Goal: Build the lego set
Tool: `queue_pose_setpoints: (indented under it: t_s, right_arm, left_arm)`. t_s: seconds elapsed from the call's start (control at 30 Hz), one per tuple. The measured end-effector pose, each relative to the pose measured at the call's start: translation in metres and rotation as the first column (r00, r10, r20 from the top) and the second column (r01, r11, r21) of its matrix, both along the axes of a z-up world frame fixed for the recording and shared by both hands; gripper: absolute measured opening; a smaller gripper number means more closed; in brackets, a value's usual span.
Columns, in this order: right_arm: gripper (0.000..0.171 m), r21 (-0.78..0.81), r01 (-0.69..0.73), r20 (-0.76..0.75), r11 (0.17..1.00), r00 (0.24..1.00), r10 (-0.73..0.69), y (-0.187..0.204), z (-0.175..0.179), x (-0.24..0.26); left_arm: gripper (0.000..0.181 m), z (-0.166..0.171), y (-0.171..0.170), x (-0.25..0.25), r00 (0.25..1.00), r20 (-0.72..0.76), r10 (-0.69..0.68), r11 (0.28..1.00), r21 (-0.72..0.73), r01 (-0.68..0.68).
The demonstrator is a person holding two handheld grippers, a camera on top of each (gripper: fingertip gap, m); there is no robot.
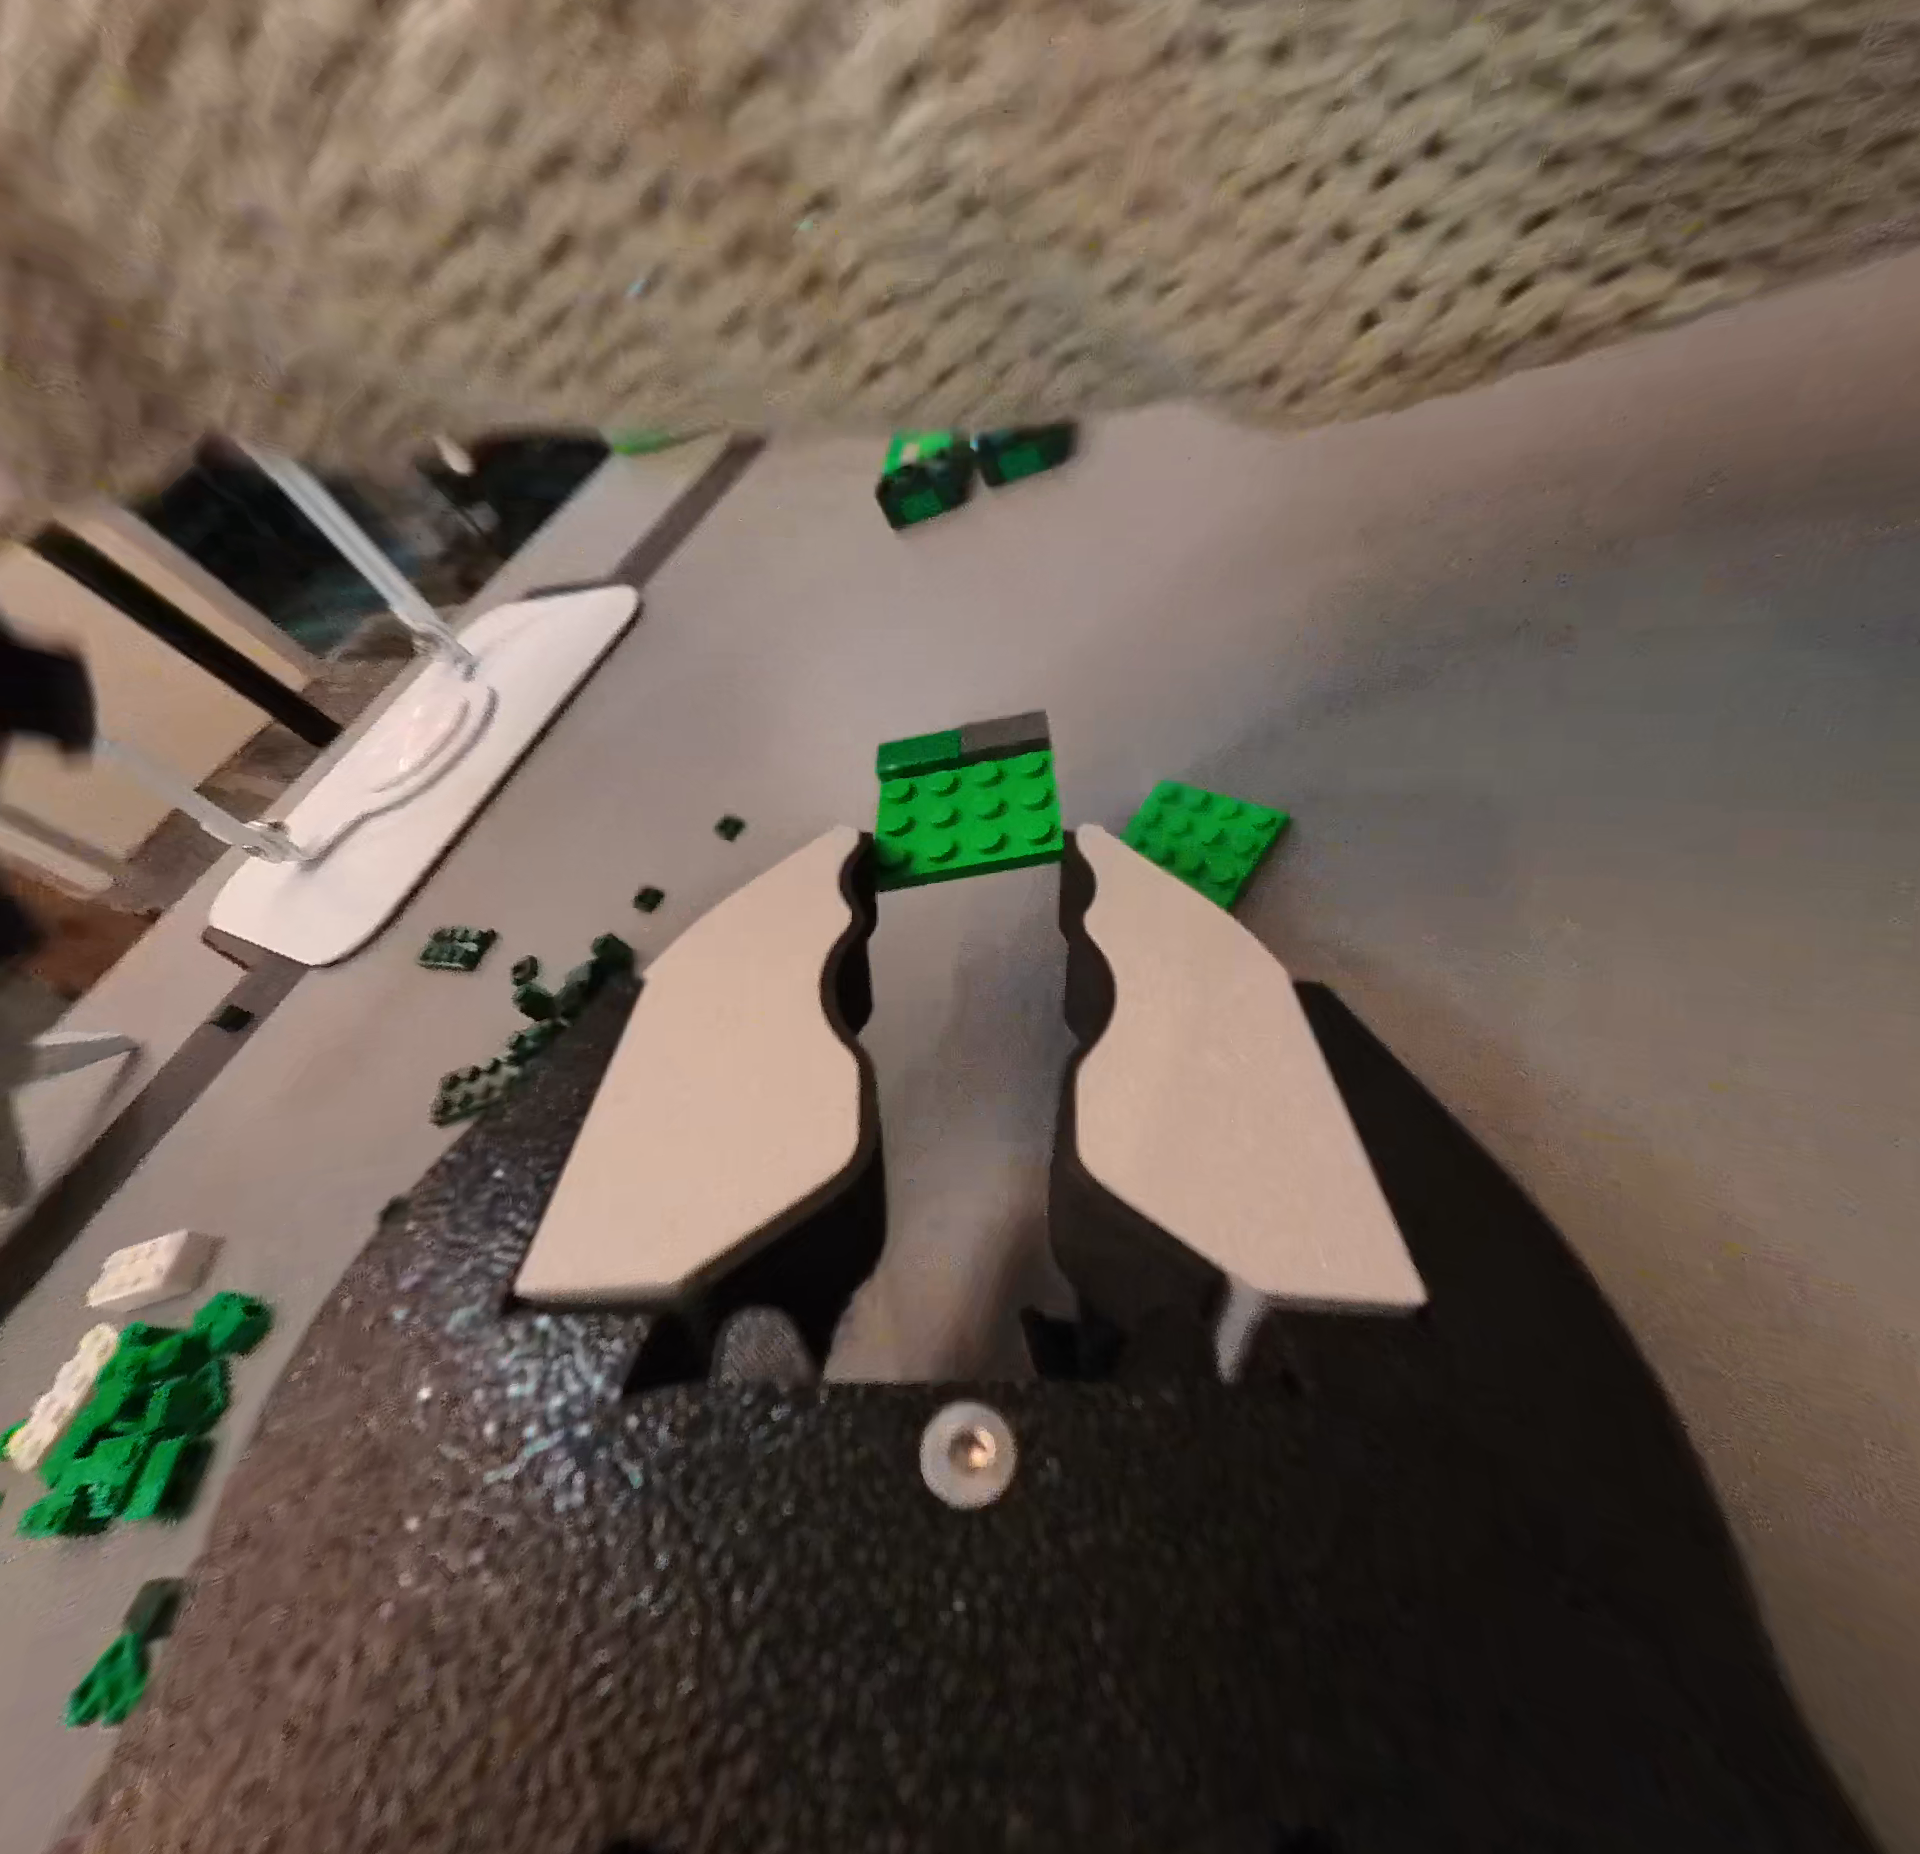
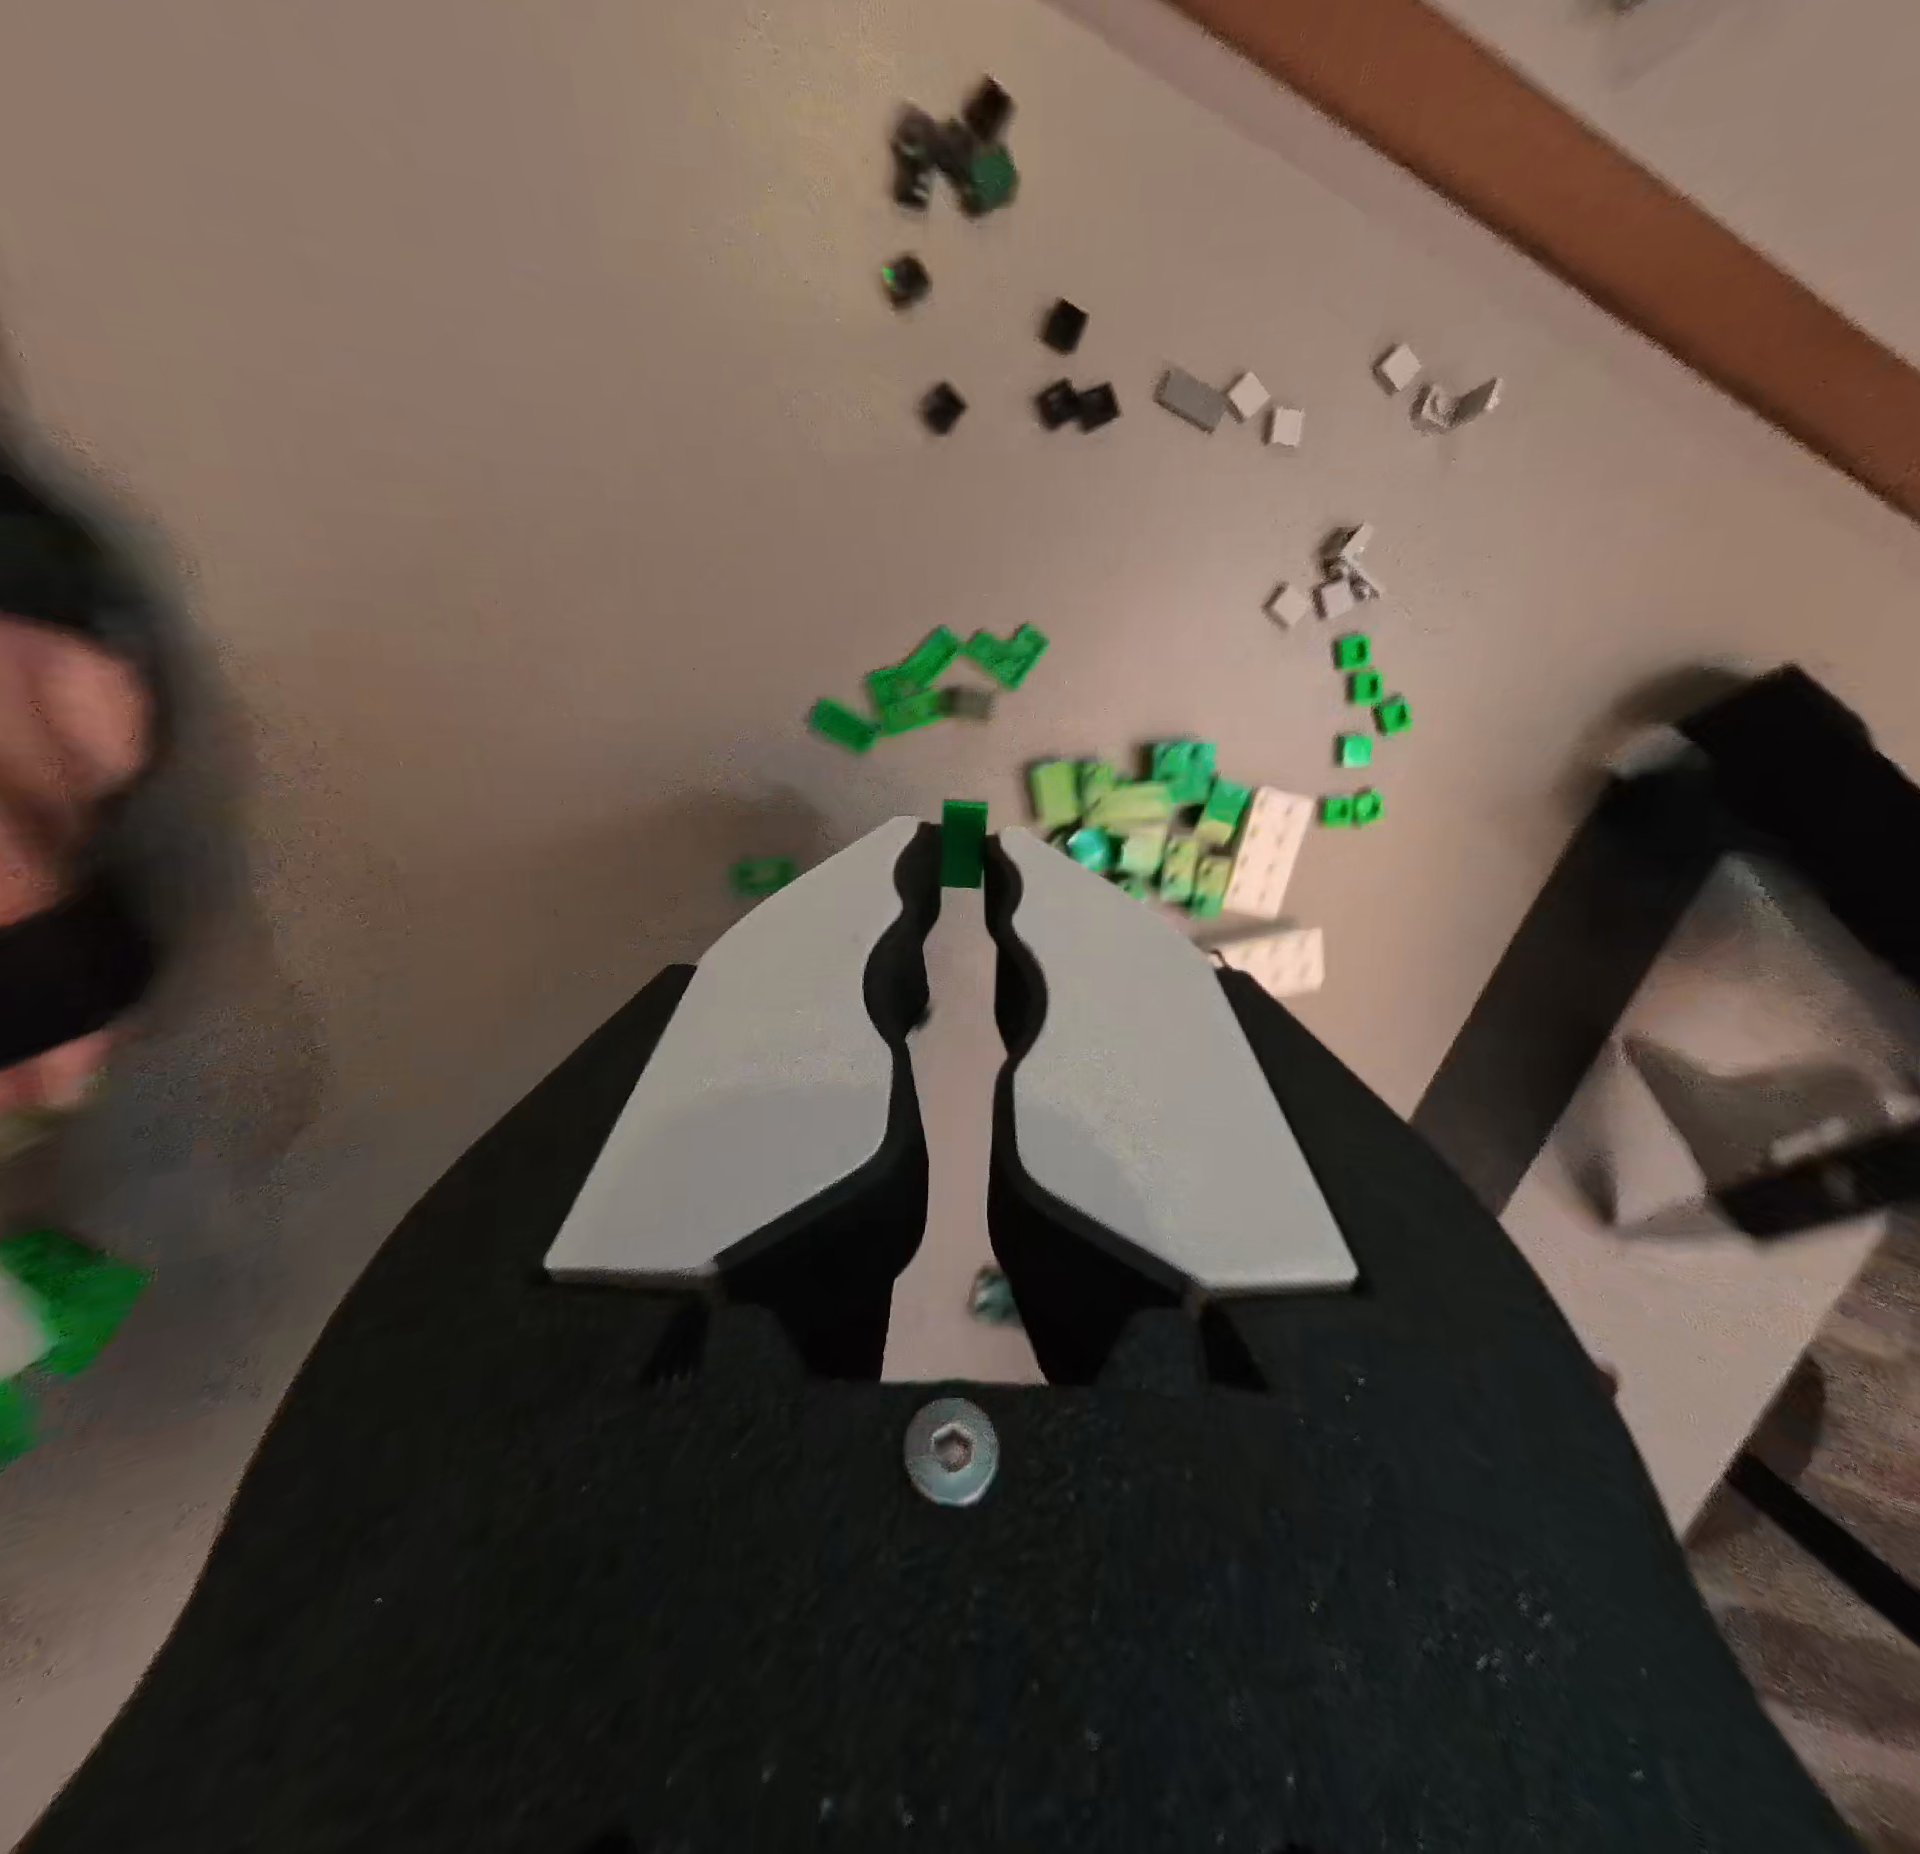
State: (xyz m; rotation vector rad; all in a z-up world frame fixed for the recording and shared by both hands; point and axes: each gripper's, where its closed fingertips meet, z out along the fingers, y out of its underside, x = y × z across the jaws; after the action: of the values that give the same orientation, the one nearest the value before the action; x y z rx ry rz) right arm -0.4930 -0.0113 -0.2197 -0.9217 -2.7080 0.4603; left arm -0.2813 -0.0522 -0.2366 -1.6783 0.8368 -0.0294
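Note:
In the left wrist view my left gripper (image 1: 966,854) is shut on a bright green studded plate (image 1: 971,817) by its near edge. A dark green tile and a grey tile (image 1: 964,742) sit along the plate's far edge. A second green plate (image 1: 1205,838) lies on the table just right of the right finger. In the right wrist view my right gripper (image 2: 961,854) is shut on a small green flat piece (image 2: 962,844), held upright between the fingertips above the table.
Loose piles lie on the table: green and white bricks (image 2: 1174,828), green tiles (image 2: 925,687), grey pieces (image 2: 1236,407), black pieces (image 2: 1060,370). A knitted sleeve (image 1: 935,194) hangs over the far side. A white stand base (image 1: 426,776) sits left. A hand (image 2: 62,724) is at the left edge.

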Motion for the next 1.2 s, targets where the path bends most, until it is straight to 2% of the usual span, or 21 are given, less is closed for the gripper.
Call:
queue_pose_setpoints:
  t_s: [0.1,0.17,0.27,0.37,0.5,0.7,1.2]
  right_arm:
    - [0.007,-0.066,0.064,-0.105,0.996,0.992,-0.071,-0.002,0.031,0.067]
    - [0.007,-0.128,0.108,-0.126,0.986,0.984,-0.125,-0.008,0.036,0.116]
    - [0.007,-0.186,0.139,-0.133,0.973,0.977,-0.166,-0.025,0.021,0.175]
    - [0.007,-0.198,0.125,-0.14,0.972,0.978,-0.154,-0.049,0.0,0.208]
    - [0.007,-0.195,0.133,-0.113,0.972,0.981,-0.157,-0.064,-0.021,0.225]
    - [0.007,-0.175,0.142,-0.056,0.974,0.986,-0.154,-0.067,-0.04,0.23]
    - [0.007,-0.176,0.161,-0.023,0.971,0.986,-0.167,-0.074,-0.055,0.234]
  left_arm:
    - [0.034,-0.01,-0.003,0.001,0.999,0.015,-0.033,0.993,-0.109,0.035]
    - [0.034,-0.012,-0.005,0.002,0.997,0.047,-0.055,0.986,-0.155,0.062]
    - [0.034,-0.015,-0.01,0.004,0.991,0.093,-0.094,0.967,-0.23,0.113]
    - [0.035,-0.02,-0.017,0.01,0.984,0.099,-0.149,0.944,-0.281,0.171]
    - [0.035,-0.03,-0.026,0.018,0.974,0.041,-0.224,0.92,-0.321,0.226]
    - [0.034,-0.038,-0.032,0.022,0.963,-0.014,-0.271,0.906,-0.342,0.25]
    - [0.035,-0.043,-0.034,0.024,0.957,-0.047,-0.287,0.899,-0.358,0.253]
